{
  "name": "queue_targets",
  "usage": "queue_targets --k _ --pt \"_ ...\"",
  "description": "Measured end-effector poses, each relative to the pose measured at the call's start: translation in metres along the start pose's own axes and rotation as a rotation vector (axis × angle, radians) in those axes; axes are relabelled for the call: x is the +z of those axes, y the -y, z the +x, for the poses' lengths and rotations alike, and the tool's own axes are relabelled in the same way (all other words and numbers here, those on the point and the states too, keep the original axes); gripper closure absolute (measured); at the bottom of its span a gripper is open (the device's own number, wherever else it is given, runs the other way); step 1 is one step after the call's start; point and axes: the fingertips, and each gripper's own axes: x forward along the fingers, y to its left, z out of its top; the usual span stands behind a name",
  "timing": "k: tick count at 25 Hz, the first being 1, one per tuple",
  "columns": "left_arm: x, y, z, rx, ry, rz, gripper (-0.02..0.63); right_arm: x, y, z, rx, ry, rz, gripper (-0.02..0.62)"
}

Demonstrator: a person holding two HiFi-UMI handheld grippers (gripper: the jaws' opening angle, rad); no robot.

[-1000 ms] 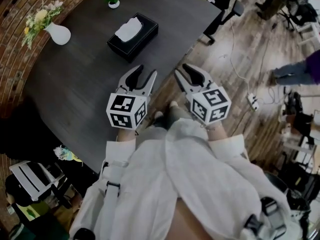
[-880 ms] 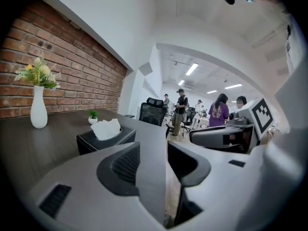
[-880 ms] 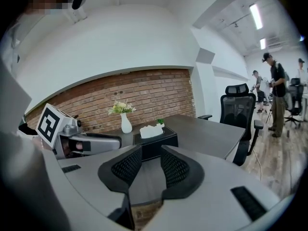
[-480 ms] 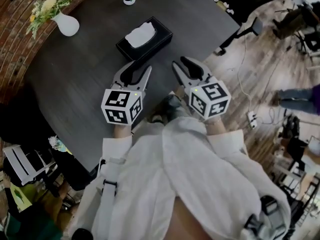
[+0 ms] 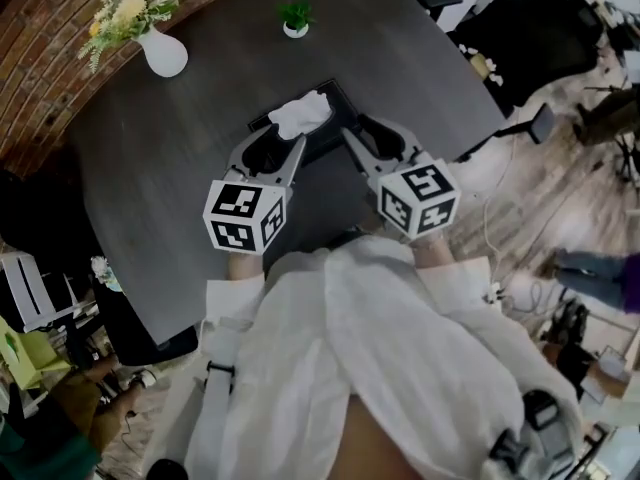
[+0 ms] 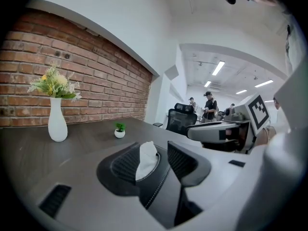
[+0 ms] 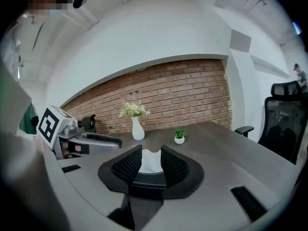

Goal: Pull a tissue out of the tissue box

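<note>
1. The tissue (image 5: 300, 113) pokes up white from the top slot of the black tissue box (image 5: 328, 140). The box sits mid-table (image 5: 170, 188), right in front of you.
2. Nothing is pulled yet: the tissue is still seated in the slot.
3. Your left gripper (image 5: 278, 140) has its jaws apart and holds nothing. Its tips are at the box's near left, just beside the tissue.
4. Your right gripper (image 5: 372, 136) also has its jaws apart and is empty. Its tips are at the box's near right.
5. The reach looks about done. What's left is to close one pair on the tissue and draw it up and out.
6. Only the head view shows both grippers flanking the box, with the vase (image 5: 165, 56) and little plant (image 5: 295, 18) well beyond.
7. Each gripper view shows the tissue framed in its jaw gap, apparently past the pads and not touching. The head view can't settle that.
8. Only the left gripper view shows the office chair (image 6: 182, 117) and people (image 6: 209, 107) far off.
</note>
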Motion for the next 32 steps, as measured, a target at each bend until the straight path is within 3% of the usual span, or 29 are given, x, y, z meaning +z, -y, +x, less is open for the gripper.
queue_targets --k 10,20,32 --pt "0.014 -0.013 0.026 0.113 -0.037 0.009 0.443 0.01 0.031 0.038 0.162 -0.04 -0.043 0.479" --pt "0.0 -0.019 0.029 0.276 -0.05 -0.077 0.445 -0.003 0.042 0.054 0.322 -0.102 -0.076 0.479" --pt "-0.002 -0.012 0.04 0.331 -0.095 -0.065 0.443 -0.013 0.055 0.058 0.376 -0.115 -0.053 0.479"
